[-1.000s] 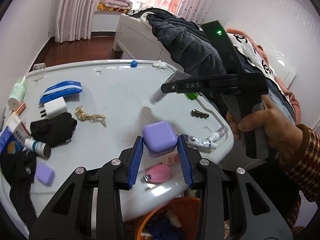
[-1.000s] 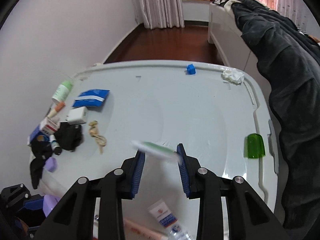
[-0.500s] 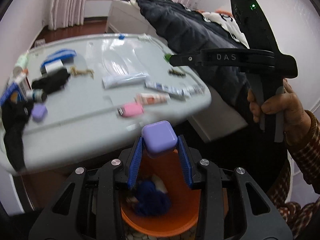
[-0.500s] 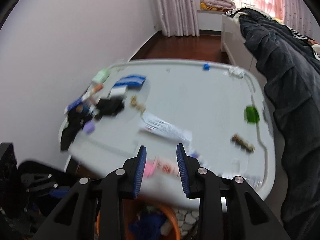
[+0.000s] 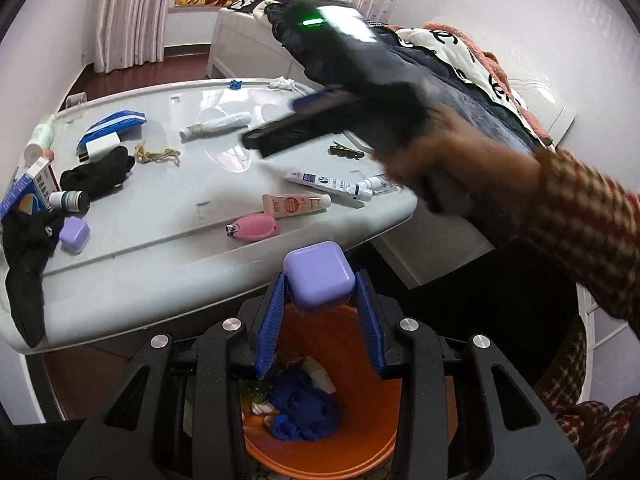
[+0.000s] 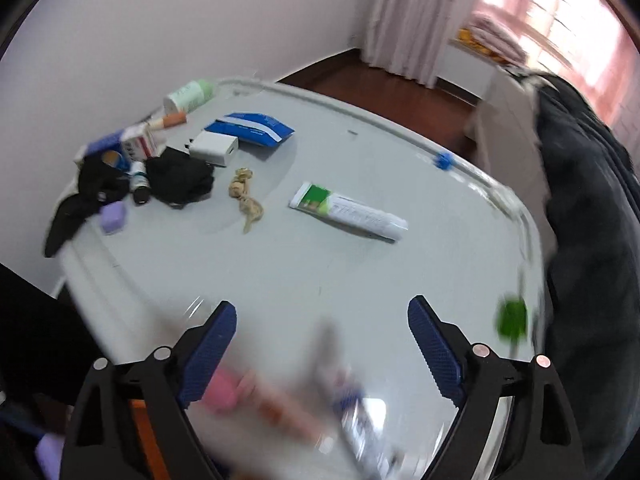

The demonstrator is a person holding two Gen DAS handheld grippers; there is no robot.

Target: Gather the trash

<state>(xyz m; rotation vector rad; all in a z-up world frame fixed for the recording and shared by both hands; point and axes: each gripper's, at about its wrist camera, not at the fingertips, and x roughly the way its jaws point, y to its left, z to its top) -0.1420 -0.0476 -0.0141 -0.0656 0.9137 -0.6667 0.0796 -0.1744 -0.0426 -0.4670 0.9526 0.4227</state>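
Left gripper [image 5: 320, 308] is clamping a purple square case [image 5: 319, 278] between its blue pads [image 5: 270, 322], holding it off the near edge of the white table [image 5: 168, 240] and directly over the orange trash bin [image 5: 344, 436]. Bin is holding a blue cloth wad [image 5: 304, 402] and some scraps. Right gripper [image 6: 322, 346] is hovering over the table's near edge with its jaws spread wide and nothing between them; in the left view it is showing only as a motion-blurred shape. A green-and-white tube [image 6: 348, 212] is lying mid-table. Pink nail clipper [image 5: 252, 229], peach tube [image 5: 296, 205] and a white-blue tube [image 5: 326, 184] are sitting along the near edge. A second small purple case [image 5: 75, 234] is sitting by the left edge, touching black cloth [image 5: 28, 248].
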